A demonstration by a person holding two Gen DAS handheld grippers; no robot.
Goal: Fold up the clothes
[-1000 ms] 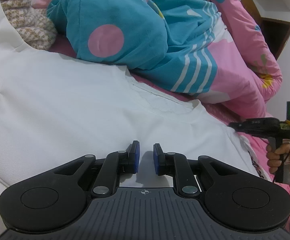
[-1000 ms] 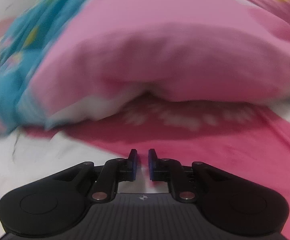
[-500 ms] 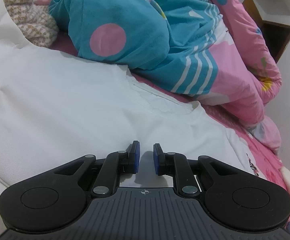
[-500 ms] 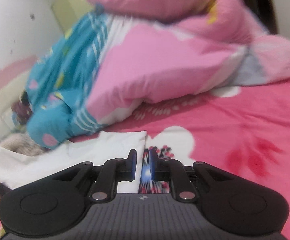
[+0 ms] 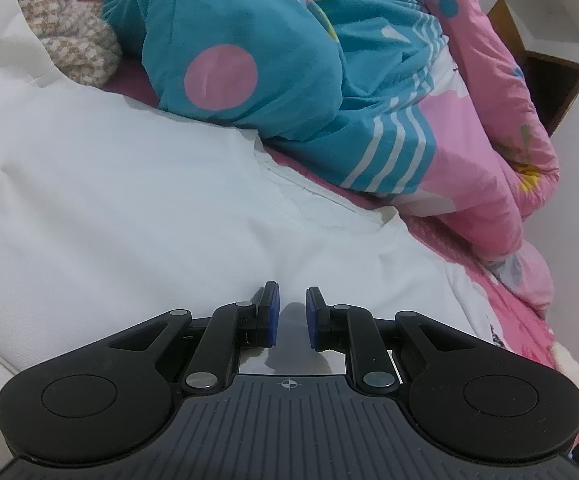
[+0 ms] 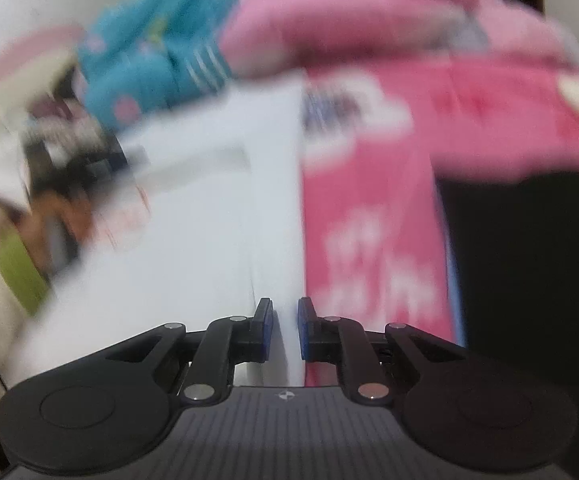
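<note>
A white garment (image 5: 137, 208) lies spread flat on the bed, its collar (image 5: 321, 204) toward the quilt. My left gripper (image 5: 291, 312) hovers low over the garment's middle. Its jaws stand a narrow gap apart, and only a shadow on the cloth shows between them. In the blurred right wrist view the white garment (image 6: 217, 208) fills the centre. My right gripper (image 6: 283, 320) is over the garment's straight right edge, jaws a narrow gap apart, and I see nothing pinched. The left gripper (image 6: 69, 148) and the hand (image 6: 57, 216) that holds it show as a blur at far left.
A blue and pink quilt (image 5: 329, 92) is heaped behind the garment. A beige houndstooth cloth (image 5: 73, 40) lies at the back left. The pink patterned bedsheet (image 6: 373, 216) runs along the garment's right side, and a dark area (image 6: 529, 264) lies beyond it.
The right gripper and its hand have left the left wrist view. The right wrist view swept from the pink quilt to the garment's right edge. The left gripper has stayed put.
</note>
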